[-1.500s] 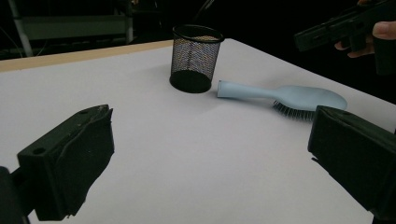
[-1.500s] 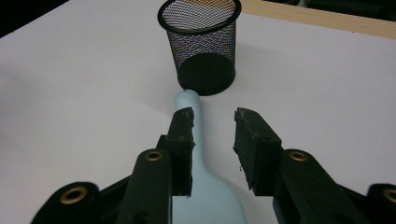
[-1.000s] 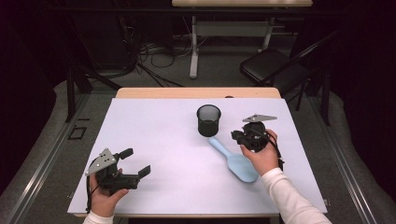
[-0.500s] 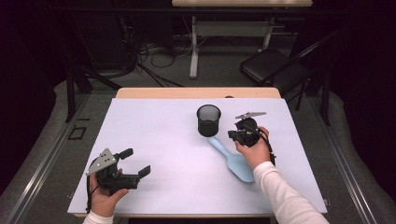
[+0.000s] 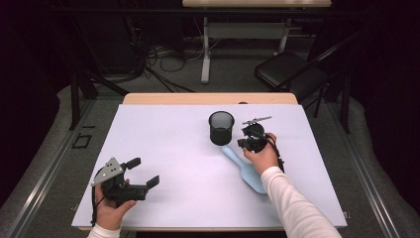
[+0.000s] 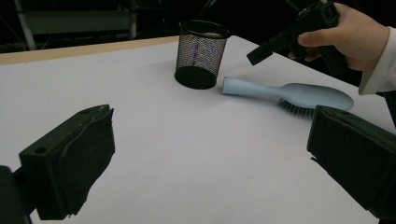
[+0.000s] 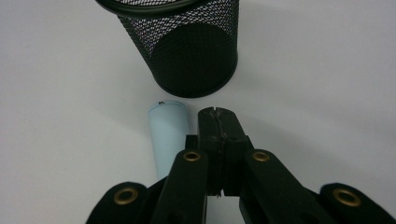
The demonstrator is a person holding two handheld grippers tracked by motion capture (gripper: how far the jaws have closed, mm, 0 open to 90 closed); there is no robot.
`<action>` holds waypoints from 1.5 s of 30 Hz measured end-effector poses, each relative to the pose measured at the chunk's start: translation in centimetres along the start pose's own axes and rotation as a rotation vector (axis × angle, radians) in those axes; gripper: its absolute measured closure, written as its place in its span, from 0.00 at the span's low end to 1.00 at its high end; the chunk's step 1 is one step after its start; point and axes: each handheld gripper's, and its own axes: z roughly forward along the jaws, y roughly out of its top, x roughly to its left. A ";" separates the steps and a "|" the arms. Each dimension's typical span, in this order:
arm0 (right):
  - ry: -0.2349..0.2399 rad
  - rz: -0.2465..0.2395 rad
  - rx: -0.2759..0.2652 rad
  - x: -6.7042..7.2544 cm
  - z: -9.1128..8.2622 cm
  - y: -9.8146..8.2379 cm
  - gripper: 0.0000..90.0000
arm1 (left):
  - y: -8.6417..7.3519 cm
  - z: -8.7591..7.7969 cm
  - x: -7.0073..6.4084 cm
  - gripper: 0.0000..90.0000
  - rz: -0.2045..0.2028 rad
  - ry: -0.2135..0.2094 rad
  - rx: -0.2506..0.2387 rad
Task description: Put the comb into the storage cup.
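The pale blue hairbrush (image 5: 245,168) is lying flat on the white worktop (image 5: 168,148), bristles down, slanting from near the middle towards the person's right side. Its handle end (image 7: 167,116) is pointing at the black mesh pen cup (image 5: 221,127) and is stopping just short of the cup's base, not touching it. In the left claw view the brush (image 6: 289,92) is showing its dark bristles under the wide head, with the handle tip just beside the cup (image 6: 201,53).

The right claw (image 5: 241,144) is hovering over the handle end of the brush, tilted down towards the worktop, gripped by the person's right hand (image 5: 262,157) in a white sleeve. In the right claw view its jaws are pressing flat against each other with nothing between them, and their joined tips (image 7: 217,122) are sitting just to the right of the handle, close to the foot of the cup (image 7: 187,46). Whether the tips are touching the handle or the worktop is not something I can tell.

The left claw (image 5: 143,172) is resting well apart from all this, near the front left corner of the worktop, in the person's left hand (image 5: 113,210). Its jaws are standing wide apart and are holding nothing; the bare worktop is showing between them in the left claw view.

The cup is standing upright, a little behind the worktop's middle.
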 end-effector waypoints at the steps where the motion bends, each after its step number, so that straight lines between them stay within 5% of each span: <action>1: -0.006 0.000 0.010 0.0 0.2 0.0 1.00 | 0.0 0.0 0.0 0.01 0.000 0.000 0.000; 21: -0.005 0.006 0.086 0.9 3.5 0.2 1.00 | -0.1 0.1 0.1 0.01 -0.003 0.002 0.005; 45: 0.044 -0.036 0.132 3.1 3.9 0.2 1.00 | -0.1 0.2 0.2 0.01 -0.009 -0.002 0.004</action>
